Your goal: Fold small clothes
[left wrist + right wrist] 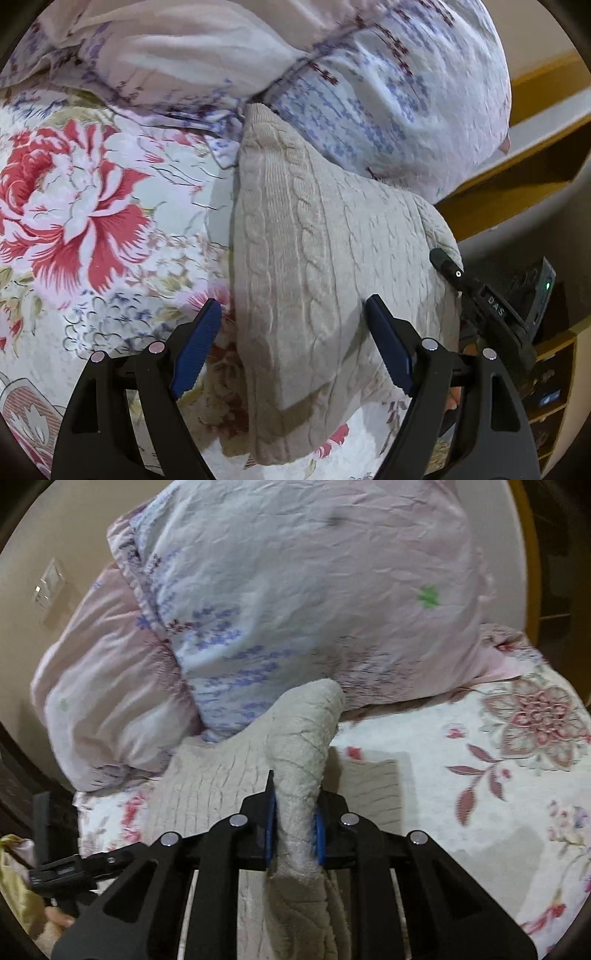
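A cream cable-knit garment (317, 258) lies on the flowered bedsheet (92, 206), one side lifted off the bed. My left gripper (291, 306) is open just above it, its blue pads (199, 347) straddling the knit's left edge without touching it. At the knit's right edge my right gripper (448, 266) shows as a black fingertip against the fabric. In the right wrist view my right gripper (295, 816) is shut on a bunched fold of the cream knit (306, 738), which stands up between the pads and hangs down below them.
A rumpled pink and lilac duvet (295, 590) is piled right behind the garment. A wooden shelf unit (546, 369) stands beside the bed on the right. A wall with a switch plate (51, 583) runs along the far left. Flowered sheet (480, 775) stretches out to the right.
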The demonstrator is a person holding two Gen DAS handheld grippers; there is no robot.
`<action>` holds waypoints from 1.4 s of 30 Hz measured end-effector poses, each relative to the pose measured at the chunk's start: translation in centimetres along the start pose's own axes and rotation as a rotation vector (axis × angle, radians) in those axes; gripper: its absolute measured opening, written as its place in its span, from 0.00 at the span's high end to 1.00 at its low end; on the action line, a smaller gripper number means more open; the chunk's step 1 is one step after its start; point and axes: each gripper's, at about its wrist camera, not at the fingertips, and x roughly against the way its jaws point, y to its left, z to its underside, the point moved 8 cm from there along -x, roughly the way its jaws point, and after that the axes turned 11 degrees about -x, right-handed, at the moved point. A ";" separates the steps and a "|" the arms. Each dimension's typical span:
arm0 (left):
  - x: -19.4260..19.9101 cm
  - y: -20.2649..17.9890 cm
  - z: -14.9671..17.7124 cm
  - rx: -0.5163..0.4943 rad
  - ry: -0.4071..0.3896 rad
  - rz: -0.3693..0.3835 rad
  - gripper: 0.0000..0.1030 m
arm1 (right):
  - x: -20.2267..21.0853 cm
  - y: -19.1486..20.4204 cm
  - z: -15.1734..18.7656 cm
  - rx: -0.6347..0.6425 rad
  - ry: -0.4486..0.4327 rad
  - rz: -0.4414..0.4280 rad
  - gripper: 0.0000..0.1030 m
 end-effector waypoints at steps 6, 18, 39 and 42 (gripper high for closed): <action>-0.7 -1.0 0.5 -0.039 0.017 -0.012 0.22 | 0.3 -1.3 0.1 0.042 -0.037 0.055 0.85; -0.6 -0.9 1.5 -0.035 0.023 0.002 0.23 | -1.1 -6.6 2.0 -0.174 0.109 0.046 0.45; 0.0 -1.9 4.8 -0.055 0.064 0.016 0.60 | 4.8 -6.8 9.4 -0.190 0.135 -0.120 0.89; 0.5 -1.8 5.1 -0.066 0.050 0.015 0.74 | 6.2 -6.3 8.6 -0.165 0.075 -0.121 0.90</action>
